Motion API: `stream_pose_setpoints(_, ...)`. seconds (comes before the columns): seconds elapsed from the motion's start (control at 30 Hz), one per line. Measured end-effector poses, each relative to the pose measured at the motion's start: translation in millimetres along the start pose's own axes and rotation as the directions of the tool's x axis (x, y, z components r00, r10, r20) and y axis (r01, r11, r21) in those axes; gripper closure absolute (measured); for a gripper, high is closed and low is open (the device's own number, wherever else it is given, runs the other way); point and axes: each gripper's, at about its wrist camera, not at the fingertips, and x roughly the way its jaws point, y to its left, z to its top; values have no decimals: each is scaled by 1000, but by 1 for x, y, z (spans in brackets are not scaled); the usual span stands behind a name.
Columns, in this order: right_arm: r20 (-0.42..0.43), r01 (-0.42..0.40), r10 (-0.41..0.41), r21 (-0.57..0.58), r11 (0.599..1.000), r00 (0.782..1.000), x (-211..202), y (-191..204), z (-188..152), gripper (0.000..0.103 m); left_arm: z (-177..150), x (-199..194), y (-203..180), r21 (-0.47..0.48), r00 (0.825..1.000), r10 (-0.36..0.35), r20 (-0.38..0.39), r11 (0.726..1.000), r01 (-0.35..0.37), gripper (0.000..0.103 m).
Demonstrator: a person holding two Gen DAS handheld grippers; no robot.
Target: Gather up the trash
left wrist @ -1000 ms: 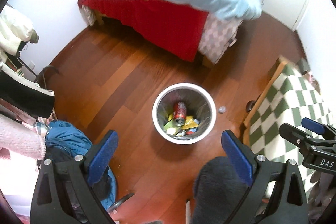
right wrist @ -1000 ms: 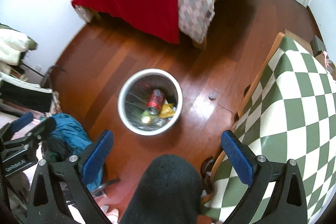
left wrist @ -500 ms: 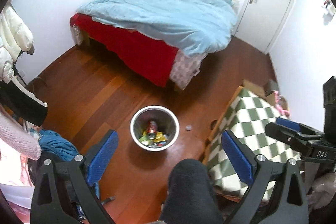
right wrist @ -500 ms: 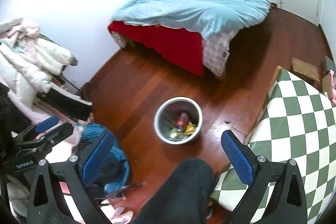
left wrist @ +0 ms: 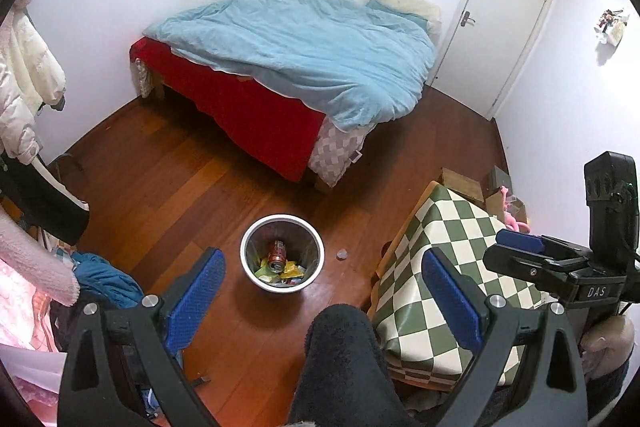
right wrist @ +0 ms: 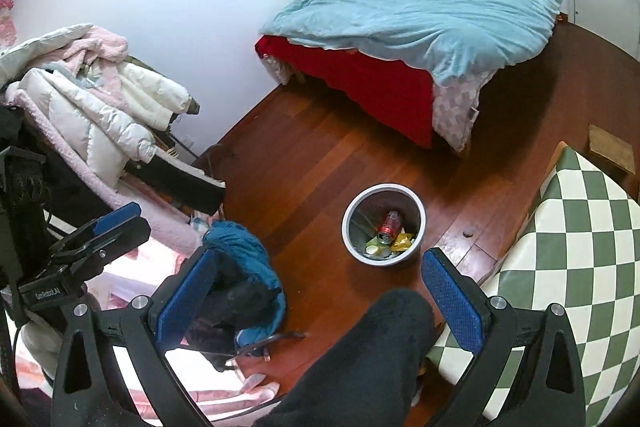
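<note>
A white-rimmed trash bin (left wrist: 246,259) stands on the wooden floor, also in the right wrist view (right wrist: 421,227). Inside lie a red can (left wrist: 277,255) (right wrist: 389,223), yellow wrappers (left wrist: 293,269) (right wrist: 402,240) and other scraps. A small grey cap (left wrist: 342,254) lies on the floor just right of the bin, also in the right wrist view (right wrist: 466,233). My left gripper (left wrist: 324,291) is open and empty, high above the floor. My right gripper (right wrist: 316,291) is open and empty, also high. Each gripper shows in the other's view (left wrist: 520,255) (right wrist: 100,227).
A bed (left wrist: 304,55) with a blue duvet fills the far side. A green-checked table (left wrist: 440,267) stands at the right. Coats on a rack (right wrist: 80,107) and blue clothing (right wrist: 240,247) are at the left. A dark-clad leg (left wrist: 344,359) is below. A white door (left wrist: 500,27) is far right.
Both grippers have risen and pulled back from the bin, which now looks smaller and farther. More of the bed, door and coats has come into view. Both stay open.
</note>
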Motion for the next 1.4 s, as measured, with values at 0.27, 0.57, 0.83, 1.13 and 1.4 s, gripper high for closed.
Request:
stream_pose_setpoints(0.27,-23,-23,22,-7,1000,999,3,5,-2,0,-6,-1,1,-12,1000,-17,-4,1000,17,3)
stream_pose_setpoints(0.57,-31,-34,33,-10,999,999,4,5,-4,0,-11,-2,4,-19,999,-38,-8,999,38,2)
stream_pose_setpoints(0.83,-46,-54,54,0,999,997,7,9,-7,0,-12,-2,4,-19,999,-51,-14,999,50,1)
stream_pose_setpoints(1.13,-49,-55,54,-11,998,997,5,11,-9,0,-11,-1,4,-17,997,-69,-20,998,68,1)
stream_pose_setpoints(1.4,-47,-56,56,-14,998,997,3,12,-10,0,-12,0,1,-15,997,-75,-22,997,74,1)
